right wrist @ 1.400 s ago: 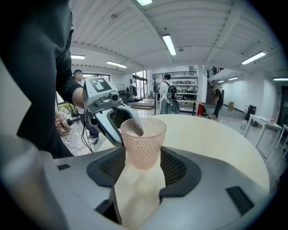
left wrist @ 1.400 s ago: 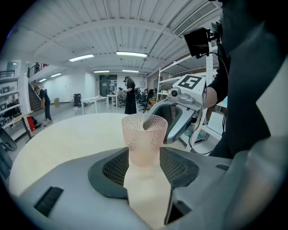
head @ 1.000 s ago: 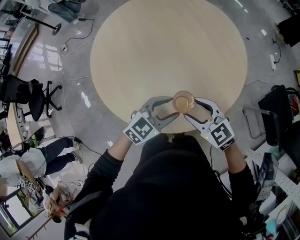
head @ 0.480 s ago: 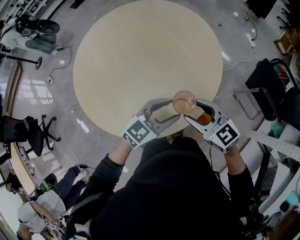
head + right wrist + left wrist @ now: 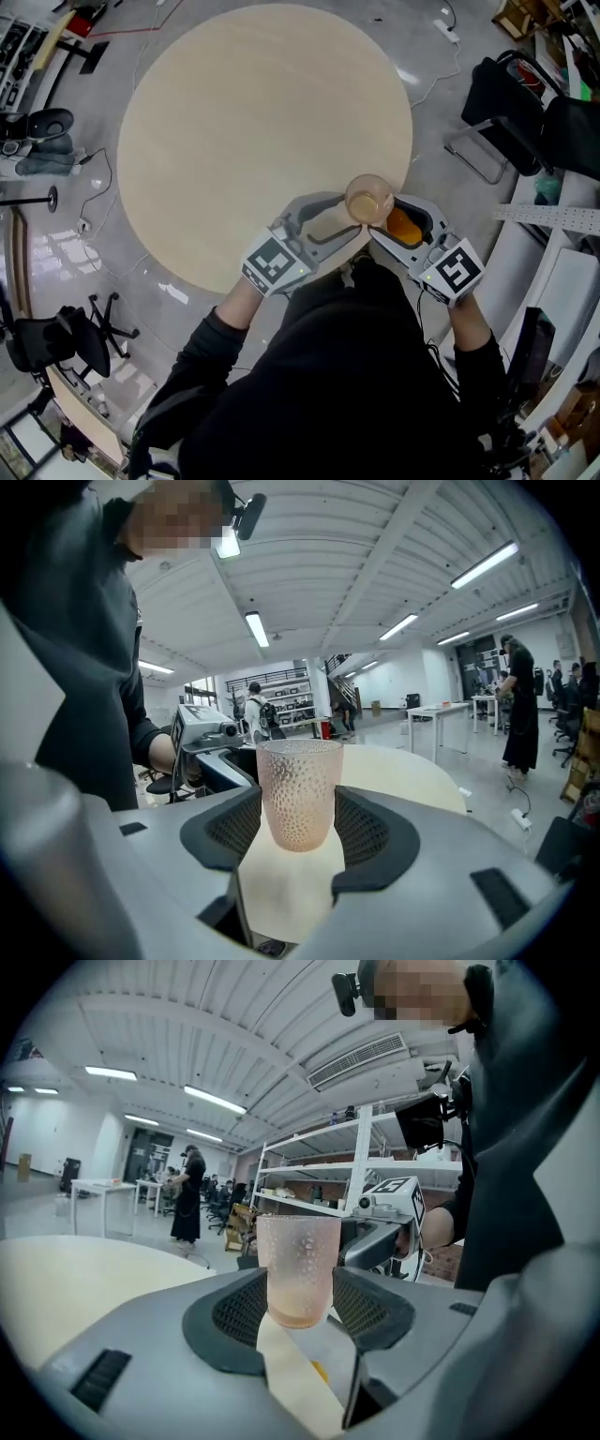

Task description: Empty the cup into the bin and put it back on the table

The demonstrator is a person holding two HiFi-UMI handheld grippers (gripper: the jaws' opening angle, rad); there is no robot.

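Observation:
A translucent pink dimpled cup (image 5: 368,200) stands upright between both grippers, over the near right edge of the round beige table (image 5: 253,131). My left gripper (image 5: 354,216) comes in from the lower left and is shut on the cup (image 5: 298,1269), its pads against both sides. From the lower right my right gripper (image 5: 382,217) grips the same cup (image 5: 299,794) and is shut on it too. I see nothing inside the cup. An orange shape (image 5: 403,227) shows beneath the right gripper; I cannot tell what it is.
A black chair (image 5: 502,98) and white shelving (image 5: 553,217) stand to the right of the table. Cables lie on the grey floor at the top right, and an office chair (image 5: 56,342) sits at the lower left. A person (image 5: 518,705) stands far off.
The view has swung round, so the table has slid left and the chair and shelving have come in at the right. The cup, still between both grippers, now sits over the table's right edge.

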